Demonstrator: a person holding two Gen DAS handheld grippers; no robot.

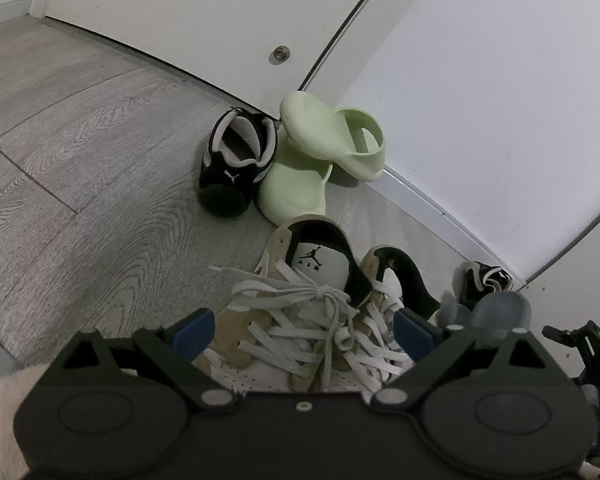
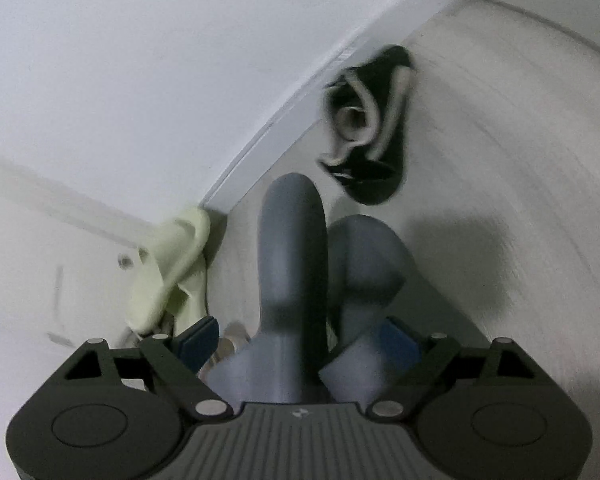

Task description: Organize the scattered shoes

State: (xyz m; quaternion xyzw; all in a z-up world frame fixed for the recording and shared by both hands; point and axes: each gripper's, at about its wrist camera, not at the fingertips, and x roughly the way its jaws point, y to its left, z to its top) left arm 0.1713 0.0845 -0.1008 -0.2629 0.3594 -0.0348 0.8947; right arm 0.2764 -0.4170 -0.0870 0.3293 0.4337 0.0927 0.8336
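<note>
The left gripper (image 1: 304,330) has its blue fingers (image 1: 192,330) spread wide around a pair of tan and white Jordan sneakers (image 1: 312,300). The fingers sit on the two outer sides of the pair, and the white laces lie between them. I cannot tell if the fingers are pressing the shoes.

Past the sneakers, at about 12 o'clock, two pale green slides (image 1: 316,156) sit by the white door (image 1: 204,12). One green slide leans on top of the other. Just beside them, at 11 o'clock, a black Puma shoe (image 1: 236,164) stands on the grey wood floor (image 1: 80,152). At 2 o'clock another black shoe (image 1: 486,280) lies near the wall.

The right gripper (image 2: 300,344) has its fingers (image 2: 198,340) open wide around a pair of grey slides (image 2: 296,264). The grey slides stand on edge between the fingers and point away toward 12 o'clock. The right wrist view is blurry. In it the black shoe (image 2: 364,128) lies at 1 o'clock by the wall, and a green slide (image 2: 172,268) shows at 10 o'clock.
</note>
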